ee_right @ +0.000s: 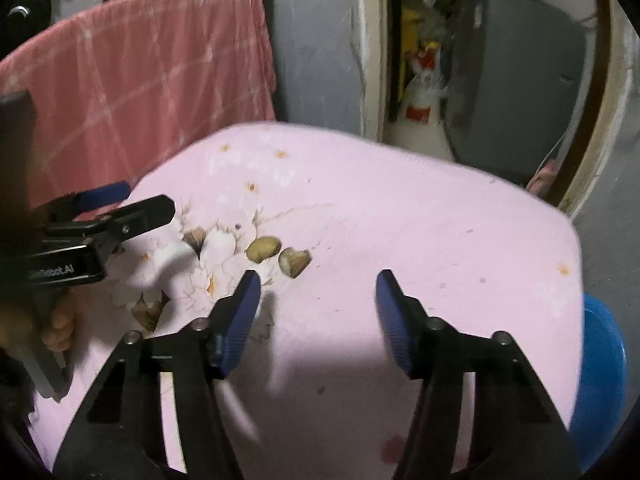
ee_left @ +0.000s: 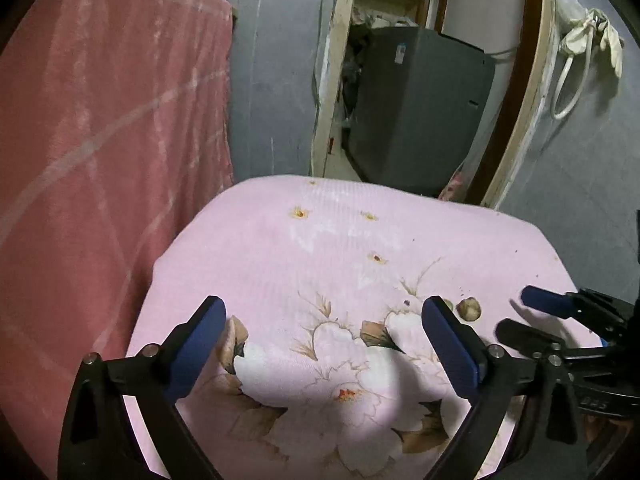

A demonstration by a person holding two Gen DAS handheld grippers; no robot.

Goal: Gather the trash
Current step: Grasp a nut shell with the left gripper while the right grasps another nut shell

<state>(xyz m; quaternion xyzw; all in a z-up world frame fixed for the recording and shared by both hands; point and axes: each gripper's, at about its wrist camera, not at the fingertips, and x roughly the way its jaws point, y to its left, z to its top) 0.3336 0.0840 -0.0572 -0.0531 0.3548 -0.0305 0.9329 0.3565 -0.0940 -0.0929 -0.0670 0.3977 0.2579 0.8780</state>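
— Right wrist view first: what do they work over?

— A pink floral cloth (ee_right: 400, 220) spread over a rounded surface. A red-pink checked blanket (ee_right: 160, 60) hangs behind it on the left. Behind that stands a grey-blue wall (ee_right: 320, 40), with a pale door frame (ee_right: 374, 60) opening onto a grey box-shaped unit (ee_right: 520, 80). A blue basin (ee_right: 596, 360) peeks out past the cloth's right edge.

— And the trash?

— Two bits lie on the cloth at the edge of the printed flowers, just beside each other. The olive scrap (ee_right: 263, 248) is an oval, its long axis running nearly across the view, right end tilted slightly away. The brown scrap (ee_right: 295, 262) is heart-like, lobes away, point toward the camera.

— Is either one gripped?

— No. The right gripper (ee_right: 318, 280) has its jaws apart with only cloth between them. Both scraps sit just beyond its left finger. The left gripper (ee_left: 324, 308) is spread wide over the flowers, nothing between its pads. From its camera, one scrap shows just past its right finger, and the other is mostly hidden behind that finger.

— Anything on the wall?

— A white cloth bundle (ee_left: 592, 36) with a looped cord hangs right of the doorway.
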